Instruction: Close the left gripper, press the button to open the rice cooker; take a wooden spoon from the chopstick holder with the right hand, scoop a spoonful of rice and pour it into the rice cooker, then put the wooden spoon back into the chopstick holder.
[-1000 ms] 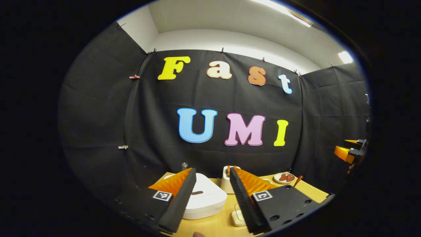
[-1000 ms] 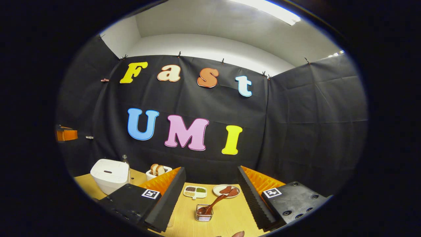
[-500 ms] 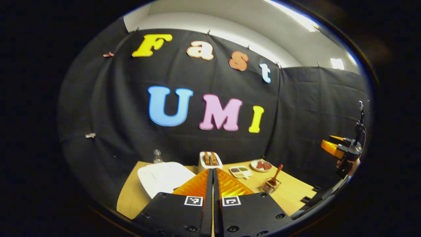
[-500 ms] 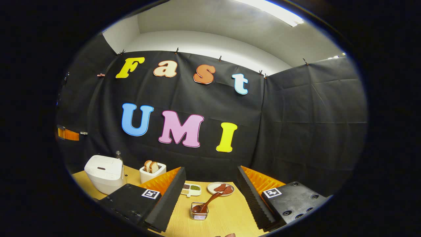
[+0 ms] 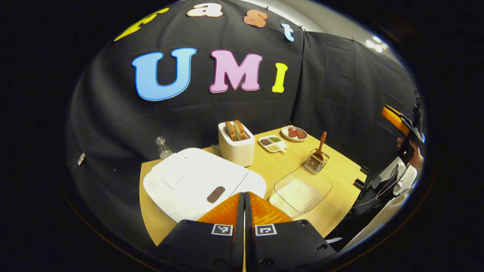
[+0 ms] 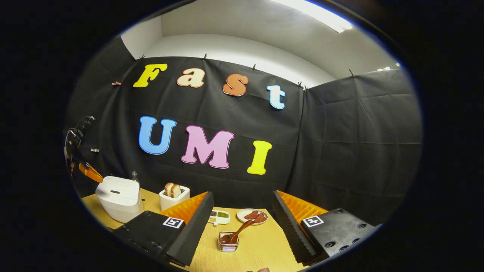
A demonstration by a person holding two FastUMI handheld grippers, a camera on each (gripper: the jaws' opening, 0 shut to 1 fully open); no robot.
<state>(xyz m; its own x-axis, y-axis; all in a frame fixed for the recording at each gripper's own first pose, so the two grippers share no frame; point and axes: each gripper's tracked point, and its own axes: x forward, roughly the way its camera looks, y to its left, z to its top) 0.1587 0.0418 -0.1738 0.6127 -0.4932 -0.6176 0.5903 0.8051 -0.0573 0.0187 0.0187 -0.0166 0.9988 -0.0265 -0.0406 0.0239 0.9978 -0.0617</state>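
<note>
Tilting downward since half a second ago, the left gripper now looks onto the desk, its fingers pressed together and empty, their tips just above the front edge of the white rice cooker. The cooker's lid is down; its dark oval button lies just left of the fingertips, long axis slanting up to the right. In the right gripper view, the right gripper hovers with fingers wide apart, holding nothing, much as before. Between them stands the wire chopstick holder with the wooden spoon in it, bowl down, handle leaning up and right toward a plate. A clear tray of rice lies just in front of the holder in the left gripper view, with a toaster behind.
</note>
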